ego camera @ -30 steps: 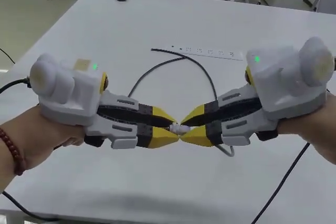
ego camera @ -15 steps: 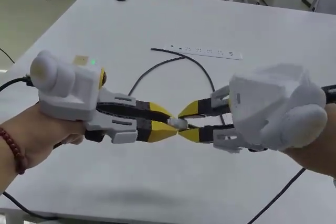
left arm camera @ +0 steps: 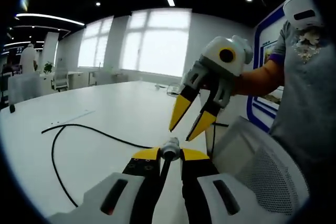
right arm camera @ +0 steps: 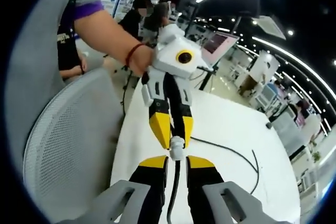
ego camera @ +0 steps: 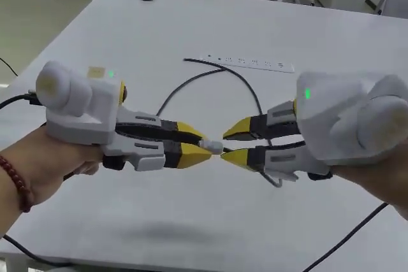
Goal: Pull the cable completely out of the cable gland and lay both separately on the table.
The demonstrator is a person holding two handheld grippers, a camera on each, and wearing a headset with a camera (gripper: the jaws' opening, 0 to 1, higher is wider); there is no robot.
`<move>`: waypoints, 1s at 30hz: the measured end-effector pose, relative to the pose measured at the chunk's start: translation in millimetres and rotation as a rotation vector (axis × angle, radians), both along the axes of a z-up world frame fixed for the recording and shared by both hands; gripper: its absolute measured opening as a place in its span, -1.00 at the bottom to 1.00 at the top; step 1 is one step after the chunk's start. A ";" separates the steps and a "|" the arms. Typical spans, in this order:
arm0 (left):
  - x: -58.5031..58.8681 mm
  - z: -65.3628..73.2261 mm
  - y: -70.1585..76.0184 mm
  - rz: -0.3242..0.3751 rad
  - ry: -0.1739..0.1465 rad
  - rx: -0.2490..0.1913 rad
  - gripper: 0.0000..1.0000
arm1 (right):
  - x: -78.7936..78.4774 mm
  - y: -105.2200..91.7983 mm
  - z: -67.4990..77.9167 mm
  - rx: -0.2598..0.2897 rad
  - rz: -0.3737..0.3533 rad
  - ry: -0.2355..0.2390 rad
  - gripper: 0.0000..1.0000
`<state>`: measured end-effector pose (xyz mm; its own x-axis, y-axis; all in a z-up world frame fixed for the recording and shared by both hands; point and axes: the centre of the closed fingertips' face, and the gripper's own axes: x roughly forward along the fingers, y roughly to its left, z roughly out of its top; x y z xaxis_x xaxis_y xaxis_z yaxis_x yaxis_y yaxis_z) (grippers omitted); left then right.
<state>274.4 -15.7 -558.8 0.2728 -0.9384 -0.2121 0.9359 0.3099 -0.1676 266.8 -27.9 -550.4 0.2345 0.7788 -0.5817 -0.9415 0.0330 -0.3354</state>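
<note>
In the head view the right gripper (ego camera: 224, 146) body hides part of the cable's run across the desk (ego camera: 287, 30), and the jaw tips cover the point where the cable meets the cable gland (ego camera: 213, 148). Whether the cable is seated inside the gland cannot be determined. The left gripper (ego camera: 203, 146) has its jaws closed on the white gland and holds it above the desk, clear of the surface. The right gripper's jaws stand apart, just beside the gland. In the right gripper view the black cable (right arm camera: 175, 182) runs from the gland back through the gap between these jaws, unclamped. A white power strip (ego camera: 252, 64) lies farther back on the desk. Its markings are too small to read.
</note>
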 end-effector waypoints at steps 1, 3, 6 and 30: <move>0.2 0.5 0.8 0.002 -0.002 0.000 -0.70 | -1.0 -1.6 0.6 0.010 -0.011 0.016 -0.85; 0.4 2.3 2.2 0.007 -0.008 -0.004 -0.70 | 0.8 -7.1 -0.6 0.024 -0.054 0.046 -0.88; 0.0 2.7 2.2 0.006 -0.015 -0.001 -0.70 | 2.3 -12.1 -6.3 0.006 -0.080 0.067 -0.92; -4.8 1.4 -1.0 -0.016 -0.071 0.049 -0.70 | 1.6 -19.7 -24.5 -0.106 -0.064 0.085 -1.00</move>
<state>269.6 -16.7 -557.5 0.2736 -0.9317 -0.2390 0.9498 0.3009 -0.0859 268.4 -47.5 -574.9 0.2282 0.6968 -0.6800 -0.9638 0.0629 -0.2590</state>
